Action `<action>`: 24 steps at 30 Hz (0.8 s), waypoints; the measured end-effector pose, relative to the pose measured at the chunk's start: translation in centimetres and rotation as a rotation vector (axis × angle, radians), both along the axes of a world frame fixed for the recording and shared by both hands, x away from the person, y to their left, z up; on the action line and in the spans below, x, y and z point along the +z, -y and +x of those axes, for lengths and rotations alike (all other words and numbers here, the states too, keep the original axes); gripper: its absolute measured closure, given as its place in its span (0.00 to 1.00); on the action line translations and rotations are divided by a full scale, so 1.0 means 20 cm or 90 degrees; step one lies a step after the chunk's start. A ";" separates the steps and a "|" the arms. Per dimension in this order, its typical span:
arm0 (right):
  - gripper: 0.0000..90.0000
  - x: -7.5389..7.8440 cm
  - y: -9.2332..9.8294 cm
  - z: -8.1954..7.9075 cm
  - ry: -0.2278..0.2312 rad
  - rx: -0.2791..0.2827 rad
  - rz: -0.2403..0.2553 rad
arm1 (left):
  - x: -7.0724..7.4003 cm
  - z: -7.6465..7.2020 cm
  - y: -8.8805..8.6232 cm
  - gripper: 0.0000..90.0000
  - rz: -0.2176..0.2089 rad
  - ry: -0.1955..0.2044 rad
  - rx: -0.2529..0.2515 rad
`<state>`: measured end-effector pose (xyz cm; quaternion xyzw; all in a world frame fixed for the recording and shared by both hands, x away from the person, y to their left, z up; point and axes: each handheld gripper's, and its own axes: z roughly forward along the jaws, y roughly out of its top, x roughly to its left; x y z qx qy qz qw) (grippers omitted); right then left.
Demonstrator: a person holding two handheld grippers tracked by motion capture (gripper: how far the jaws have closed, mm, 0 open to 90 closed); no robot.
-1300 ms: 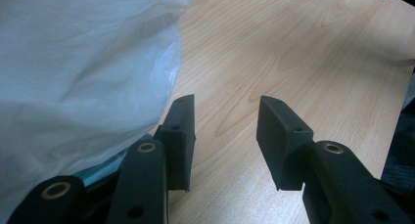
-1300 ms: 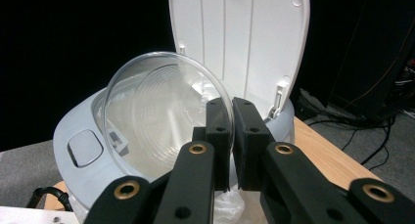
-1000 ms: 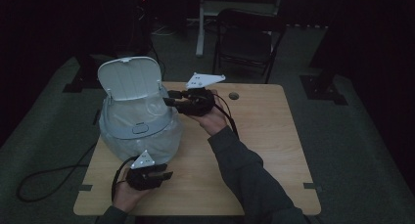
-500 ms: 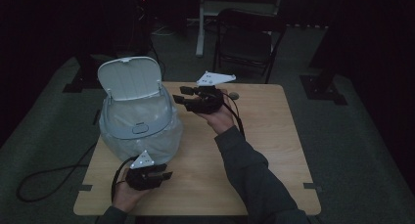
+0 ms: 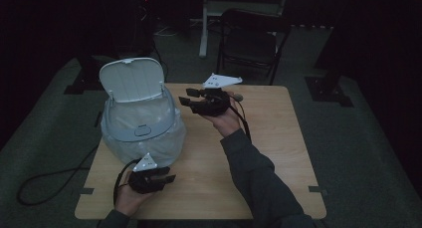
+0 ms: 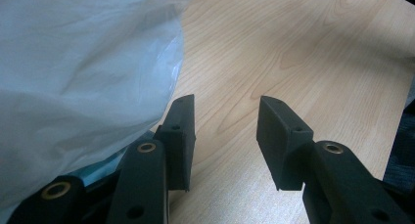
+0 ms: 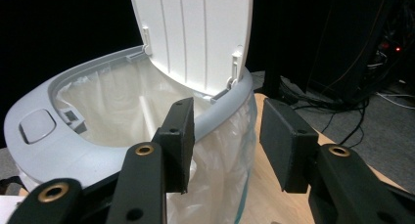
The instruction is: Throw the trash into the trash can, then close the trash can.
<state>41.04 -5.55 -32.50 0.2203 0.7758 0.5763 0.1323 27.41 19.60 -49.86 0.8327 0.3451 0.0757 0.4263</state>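
Since a second ago: right gripper (image 5: 191, 99) drawn back from the bin's rim toward the table's middle, now hanging near the bin's right side, lifted above the tabletop. Jaws just been opening, now parted at a middling gap, nothing between them. Left gripper (image 5: 166, 177) unchanged, same spot in front of the bin.

One bin (image 5: 141, 124), pale grey-blue, standing at the table's left half. One lid (image 5: 132, 79), white and ribbed inside, hinged at the bin's far edge, swung up and standing open. One liner bag (image 7: 220, 150), thin translucent white plastic, tucked inside the bin, folded over under the rim ring and billowing down around the bin's outside. In the right gripper view: bin's grey rim (image 7: 222, 109) curving behind the near jaw, one square push button (image 7: 35, 124) at the rim's front, two hinge tabs at the lid's foot.

Left gripper resting low at the table's near edge, just in front of the bin, pointing right along the tabletop. In the left gripper view (image 6: 225, 136): jaws apart, moderately wide, bare wood between them; bag plastic (image 6: 83, 72) bulging just beside the left jaw, whether touching it cannot be told.

One table (image 5: 278, 138), light wood, bearing the bin. Beyond the bin, past the table's far edge: one dark folding chair (image 5: 249, 44). Left of the bin, on the floor: one black cable (image 5: 54, 175) looping away.
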 end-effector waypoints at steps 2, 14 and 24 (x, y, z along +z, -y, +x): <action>0.62 0.00 0.01 0.00 -0.001 -0.003 0.000 | 0.00 0.00 0.00 0.66 0.000 0.001 0.001; 0.63 -0.01 0.03 0.04 -0.003 -0.029 -0.001 | 0.00 -0.01 0.00 0.66 -0.001 0.000 0.003; 0.65 0.02 0.04 0.09 -0.003 -0.049 -0.004 | 0.00 -0.02 -0.03 0.66 -0.003 0.001 0.015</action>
